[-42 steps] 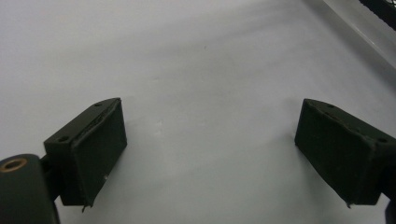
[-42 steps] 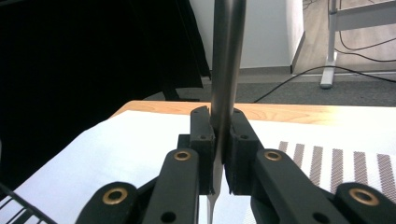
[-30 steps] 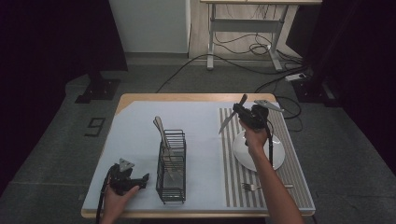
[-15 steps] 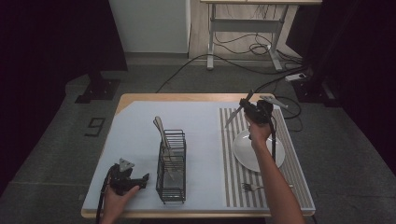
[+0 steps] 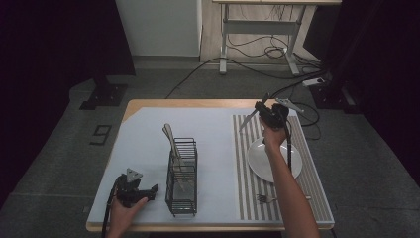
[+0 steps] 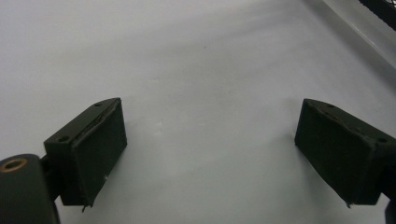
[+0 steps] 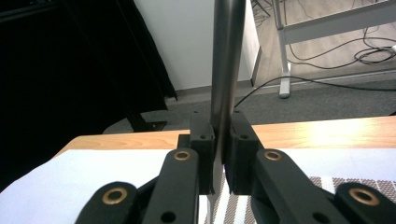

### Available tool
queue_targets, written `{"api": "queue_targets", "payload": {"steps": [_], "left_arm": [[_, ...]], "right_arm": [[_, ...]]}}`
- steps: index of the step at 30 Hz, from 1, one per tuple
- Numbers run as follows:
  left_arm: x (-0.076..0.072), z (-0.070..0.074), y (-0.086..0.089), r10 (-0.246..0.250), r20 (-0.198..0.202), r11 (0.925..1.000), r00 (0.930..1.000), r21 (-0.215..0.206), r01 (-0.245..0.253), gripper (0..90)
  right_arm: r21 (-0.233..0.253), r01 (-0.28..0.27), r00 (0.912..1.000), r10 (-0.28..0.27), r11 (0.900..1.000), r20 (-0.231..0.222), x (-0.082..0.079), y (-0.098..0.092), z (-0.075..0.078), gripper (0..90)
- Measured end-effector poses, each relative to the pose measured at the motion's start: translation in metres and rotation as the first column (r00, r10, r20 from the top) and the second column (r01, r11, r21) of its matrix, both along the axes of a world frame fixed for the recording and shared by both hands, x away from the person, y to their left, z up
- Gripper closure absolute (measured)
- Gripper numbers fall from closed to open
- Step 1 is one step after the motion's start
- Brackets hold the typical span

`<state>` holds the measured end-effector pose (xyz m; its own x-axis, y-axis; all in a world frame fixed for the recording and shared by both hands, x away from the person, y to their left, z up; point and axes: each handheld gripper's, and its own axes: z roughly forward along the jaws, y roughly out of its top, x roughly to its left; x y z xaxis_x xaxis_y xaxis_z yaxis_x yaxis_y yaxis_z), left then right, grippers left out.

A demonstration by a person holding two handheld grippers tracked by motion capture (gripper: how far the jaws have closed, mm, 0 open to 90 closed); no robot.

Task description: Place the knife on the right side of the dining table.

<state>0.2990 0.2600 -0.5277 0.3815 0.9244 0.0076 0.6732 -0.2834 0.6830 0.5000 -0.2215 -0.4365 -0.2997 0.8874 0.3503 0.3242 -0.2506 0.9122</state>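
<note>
My right gripper point(image 5: 268, 115) is held up over the far end of the striped mat point(image 5: 245, 168), shut on a metal knife point(image 5: 247, 122). In the right gripper view its jaws clamp the knife's steel handle point(image 7: 228, 70), which stands upright between them. The blade slants down to the left in the high view. My left gripper point(image 5: 150, 191) rests on the pale mat point(image 5: 143, 144) at the near left. It is open with nothing between its pads point(image 6: 100, 140). A black wire rack point(image 5: 182, 178) stands beside it with a pale utensil point(image 5: 171, 136) leaning in it.
A white plate point(image 5: 257, 158) lies on the striped mat, partly under my right forearm. A fork point(image 5: 265, 199) lies near the mat's front edge. Cables and a desk frame point(image 5: 257, 34) sit on the floor beyond the table.
My right gripper has moved a little farther from me and to the right with the knife, uncovering more of the plate. The left gripper has stayed put.
</note>
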Motion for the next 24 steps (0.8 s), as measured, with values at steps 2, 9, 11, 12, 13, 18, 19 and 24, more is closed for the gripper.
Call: {"api": "queue_targets", "payload": {"steps": [2, 9, 11, 12, 13, 18, 19, 24], "left_arm": [[0.000, 0.000, 0.000, 0.000, 0.000, 1.0000, 1.0000, 0.000, 0.000, 8.6], [0.000, 0.000, 0.000, 0.000, 0.000, 1.0000, 1.0000, 0.000, 0.000, 8.6], [0.000, 0.000, 0.000, 0.000, 0.000, 1.0000, 1.0000, 0.000, 0.000, 8.6], [0.000, 0.000, 0.000, 0.000, 0.000, 1.0000, 1.0000, 0.000, 0.000, 8.5], [0.000, 0.000, 0.000, 0.000, 0.000, 1.0000, 1.0000, 0.000, 0.000, 8.5], [0.000, 0.000, 0.000, 0.000, 0.000, 1.0000, 1.0000, 0.001, 0.000, 8.6], [0.000, 0.000, 0.000, 0.000, 0.001, 1.0000, 1.0000, 0.000, 0.000, 8.6], [0.000, 0.000, 0.000, 0.000, 0.000, 1.0000, 1.0000, 0.001, 0.000, 8.6]], "right_arm": [[0.013, 0.009, 1.0000, -0.009, 1.000, -0.001, 0.002, -0.002, -0.002, 83.2], [0.013, 0.035, 0.9994, -0.035, 0.999, -0.003, 0.005, -0.003, -0.006, 83.1], [0.013, 0.039, 0.9992, -0.039, 0.999, -0.004, 0.006, -0.004, -0.007, 83.1], [0.025, 0.044, 0.9990, -0.044, 0.999, -0.009, 0.007, -0.006, -0.009, 83.1], [0.025, 0.044, 0.9990, -0.044, 0.999, -0.009, 0.007, -0.006, -0.009, 83.1], [0.050, 0.060, 0.9980, -0.059, 0.997, -0.026, 0.009, -0.015, -0.012, 82.6], [0.050, 0.060, 0.9980, -0.059, 0.997, -0.026, 0.009, -0.015, -0.012, 82.6], [0.048, 0.069, 0.9969, -0.067, 0.996, -0.041, 0.009, -0.023, -0.015, 81.2]]}}
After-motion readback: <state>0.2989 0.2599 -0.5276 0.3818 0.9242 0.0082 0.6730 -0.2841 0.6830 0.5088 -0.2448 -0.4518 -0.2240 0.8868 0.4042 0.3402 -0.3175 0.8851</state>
